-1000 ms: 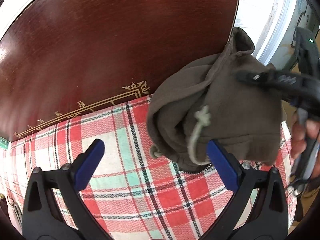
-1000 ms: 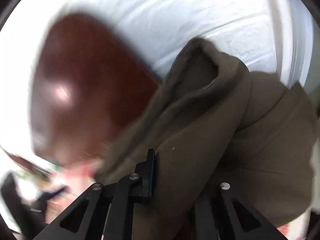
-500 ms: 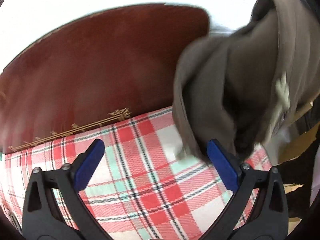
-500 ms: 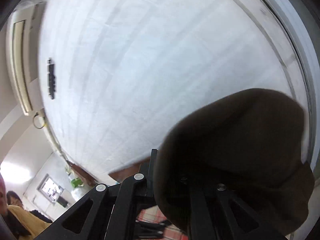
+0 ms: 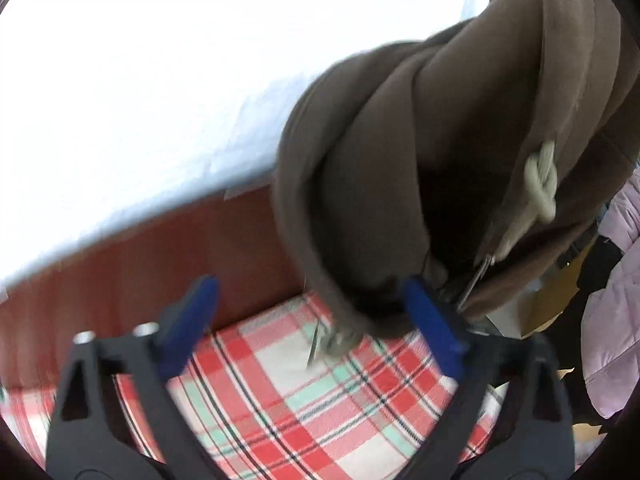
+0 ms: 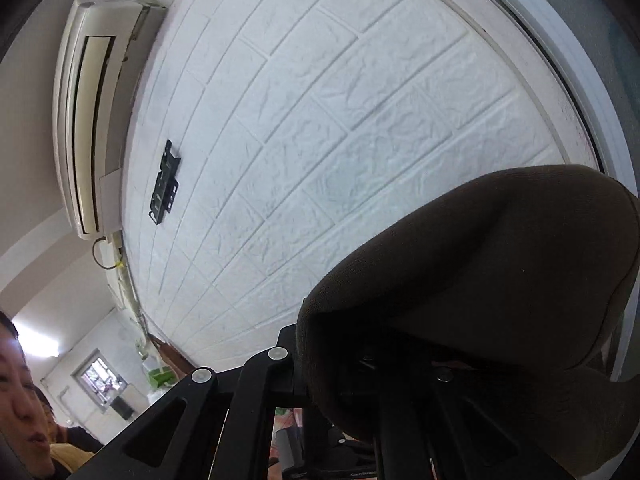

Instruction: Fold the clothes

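Left wrist view: left gripper (image 5: pixel 316 316) jaws closing, nothing clamped yet; hem of hanging brown fleece hooded jacket (image 5: pixel 420 152) just beside right blue pad, above red-checked bedspread (image 5: pixel 304 396). Catch hem squarely before pulling. One jacket, one knotted drawcord (image 5: pixel 540 180).

Right wrist view: right gripper (image 6: pixel 360 364) clenched on jacket (image 6: pixel 480 280), fabric draped over jaws, held high before white brick wall (image 6: pixel 320 120). One air conditioner (image 6: pixel 92 112).
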